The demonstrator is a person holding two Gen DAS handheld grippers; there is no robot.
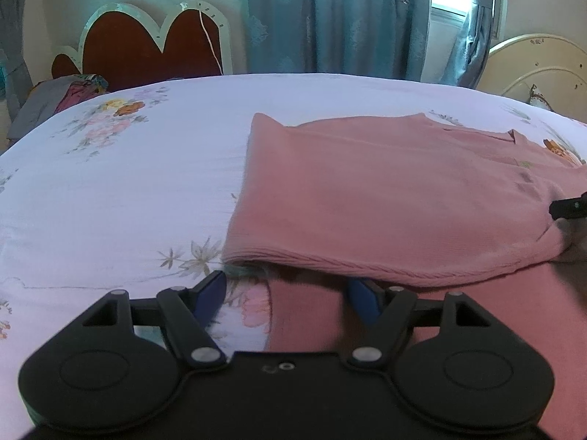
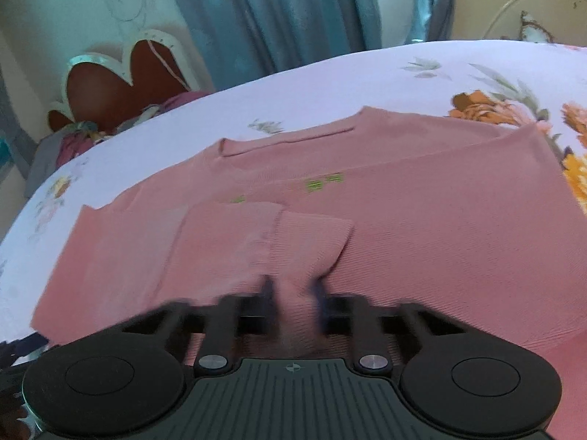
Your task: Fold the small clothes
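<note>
A pink knit sweater (image 1: 385,190) lies folded on the floral bed sheet (image 1: 128,183). My left gripper (image 1: 286,293) is open at its near hem, with one blue finger (image 1: 211,291) over the sheet and the other tucked just under the hem edge. In the right wrist view the sweater (image 2: 440,227) lies spread out with a sleeve (image 2: 256,238) folded across its body. My right gripper (image 2: 293,293) is blurred, with its fingers pinching a ridge of pink fabric by the sleeve cuff. Its black tip (image 1: 568,209) shows at the right edge of the left wrist view.
A pile of other clothes (image 1: 62,99) sits at the far left corner of the bed, by a brown heart-shaped headboard (image 1: 146,47). Blue curtains (image 1: 330,18) hang behind. A cream bed frame (image 1: 539,66) stands at the far right.
</note>
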